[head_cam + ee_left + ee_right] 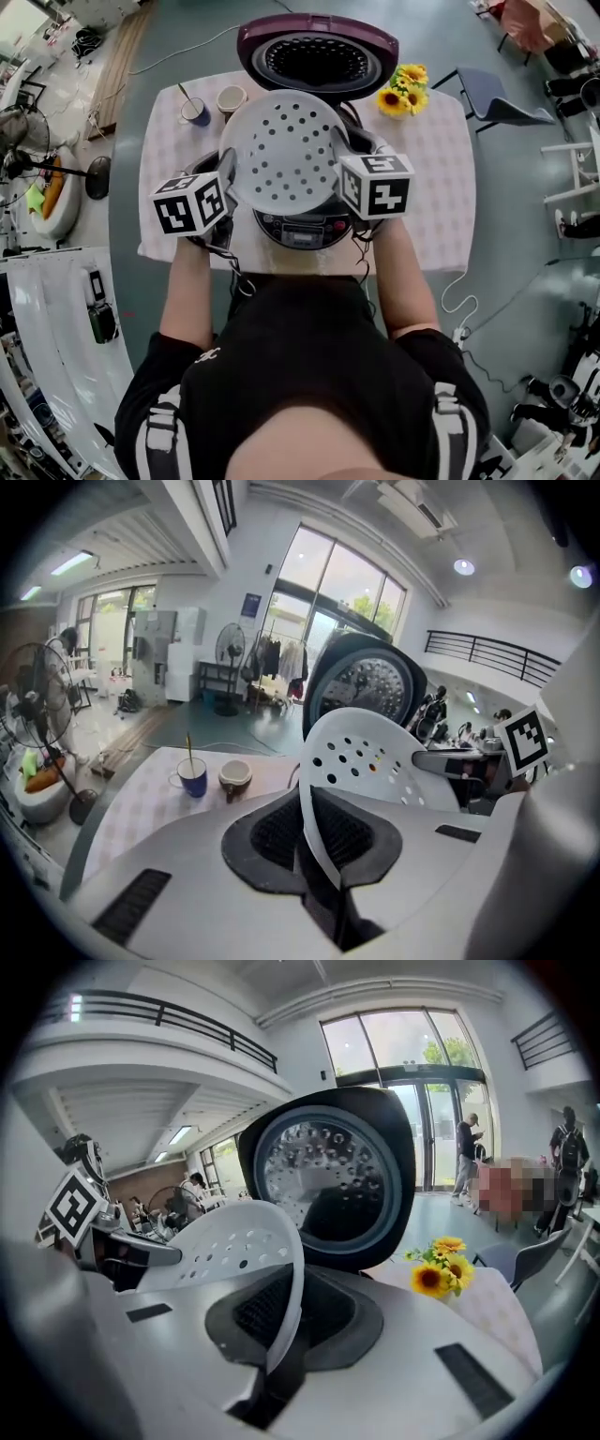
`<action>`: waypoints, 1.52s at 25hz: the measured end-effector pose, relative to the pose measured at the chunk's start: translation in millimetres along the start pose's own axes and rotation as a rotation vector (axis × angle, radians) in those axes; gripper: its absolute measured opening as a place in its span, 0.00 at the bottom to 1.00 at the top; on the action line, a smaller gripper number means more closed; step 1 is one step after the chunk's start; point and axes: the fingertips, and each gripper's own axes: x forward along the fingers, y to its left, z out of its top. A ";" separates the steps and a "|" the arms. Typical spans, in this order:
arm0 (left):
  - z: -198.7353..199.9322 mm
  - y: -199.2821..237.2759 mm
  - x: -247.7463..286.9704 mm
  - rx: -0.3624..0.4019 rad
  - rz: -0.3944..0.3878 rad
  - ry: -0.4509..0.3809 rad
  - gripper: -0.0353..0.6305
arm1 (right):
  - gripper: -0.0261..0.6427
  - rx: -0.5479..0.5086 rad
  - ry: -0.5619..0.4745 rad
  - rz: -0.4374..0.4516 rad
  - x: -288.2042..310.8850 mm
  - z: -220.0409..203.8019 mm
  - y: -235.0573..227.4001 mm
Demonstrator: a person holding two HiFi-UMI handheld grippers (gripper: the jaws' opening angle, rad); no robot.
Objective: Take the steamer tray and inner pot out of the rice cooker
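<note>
Table [433,192] mid-frame | left gripper [323,855], right gripper [279,1335] clamped on tray [281,150] rim (opposite sides) | lift level, clear cooker [302,231]

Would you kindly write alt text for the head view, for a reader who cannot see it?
The left gripper and right gripper clamp opposite edges of a white perforated steamer tray over the open rice cooker on a table. A mug, a cup and sunflowers stand behind it.

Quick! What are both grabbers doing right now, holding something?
Left gripper: shut on the steamer tray, at its rim.
Right gripper: shut on the steamer tray, at the opposite rim.
</note>
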 end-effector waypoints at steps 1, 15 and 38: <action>1.1 10.7 -6.0 -0.006 -0.012 -0.003 0.10 | 0.07 0.000 0.001 -0.004 2.7 3.4 11.8; 3.5 203.5 -71.7 -0.138 -0.050 -0.055 0.10 | 0.07 0.036 0.029 0.014 101.2 24.1 185.0; -84.4 420.4 -19.1 -0.202 0.083 0.129 0.10 | 0.07 0.072 0.238 0.133 312.1 -68.0 299.9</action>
